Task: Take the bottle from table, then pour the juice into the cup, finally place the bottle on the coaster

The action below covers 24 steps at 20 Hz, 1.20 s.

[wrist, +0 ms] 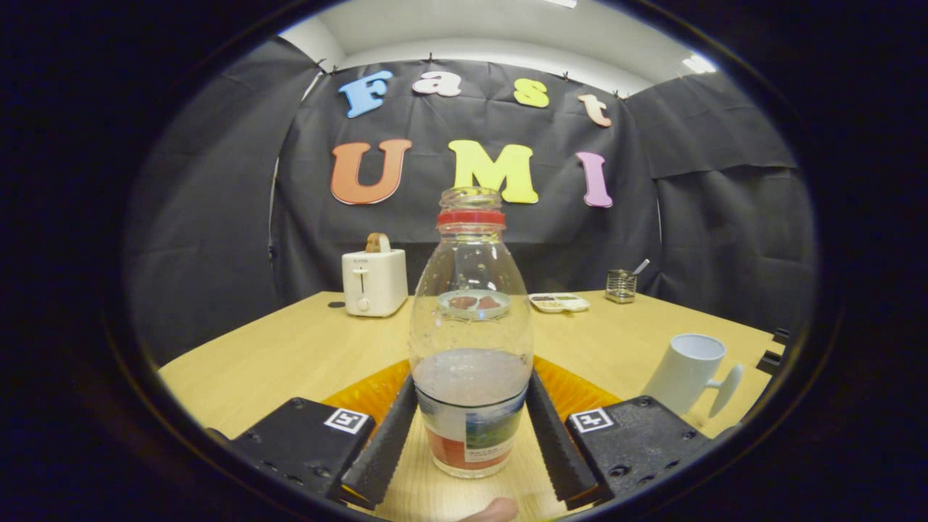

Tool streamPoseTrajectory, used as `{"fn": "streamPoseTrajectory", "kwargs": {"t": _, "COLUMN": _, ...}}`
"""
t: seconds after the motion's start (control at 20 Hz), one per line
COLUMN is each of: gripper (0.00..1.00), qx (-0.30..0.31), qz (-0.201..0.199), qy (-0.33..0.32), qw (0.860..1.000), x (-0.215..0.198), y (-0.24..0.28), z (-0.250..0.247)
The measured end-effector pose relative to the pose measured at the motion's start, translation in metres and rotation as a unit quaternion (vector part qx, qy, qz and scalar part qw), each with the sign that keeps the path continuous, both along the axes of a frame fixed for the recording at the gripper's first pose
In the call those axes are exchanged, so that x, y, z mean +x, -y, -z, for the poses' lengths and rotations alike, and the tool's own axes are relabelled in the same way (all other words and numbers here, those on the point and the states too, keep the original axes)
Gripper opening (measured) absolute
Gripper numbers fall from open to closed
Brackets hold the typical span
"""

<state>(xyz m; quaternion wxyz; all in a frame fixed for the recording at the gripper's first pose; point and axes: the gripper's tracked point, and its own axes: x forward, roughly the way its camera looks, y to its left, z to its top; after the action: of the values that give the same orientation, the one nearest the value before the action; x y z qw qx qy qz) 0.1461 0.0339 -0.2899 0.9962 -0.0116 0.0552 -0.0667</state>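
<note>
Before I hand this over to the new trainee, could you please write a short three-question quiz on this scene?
1. True or false: the bottle has its cap on.
2. Where does the bottle stand? A) on the toaster B) between the fingers of the hand-held gripper C) inside the cup
3. Fill in: the cup stands beside the orange ____.

Key: 1 false, the neck is open. 2 B, both fingers press its sides. 3 coaster.

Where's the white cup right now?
The white cup stands on the wooden table, off to the right of the bottle that the hand-held gripper clasps.
</note>
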Motion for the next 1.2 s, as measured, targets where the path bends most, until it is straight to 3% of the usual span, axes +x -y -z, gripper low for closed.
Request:
{"fn": "streamPoseTrajectory", "kwargs": {"t": 0.1, "gripper": 0.82, "qx": -0.006, "qz": -0.004, "qy": 0.001, "qw": 1.000, "x": 0.002, "y": -0.001, "z": 0.001}}
{"fn": "streamPoseTrajectory", "kwargs": {"t": 0.6, "gripper": 0.79, "qx": 0.017, "qz": -0.012, "qy": -0.013, "qw": 1.000, "x": -0.008, "y": 0.003, "z": -0.018}}
{"fn": "streamPoseTrajectory", "kwargs": {"t": 1.2, "gripper": 0.78, "qx": 0.159, "qz": -0.017, "qy": 0.026, "qw": 0.987, "x": -0.032, "y": 0.039, "z": -0.095}}
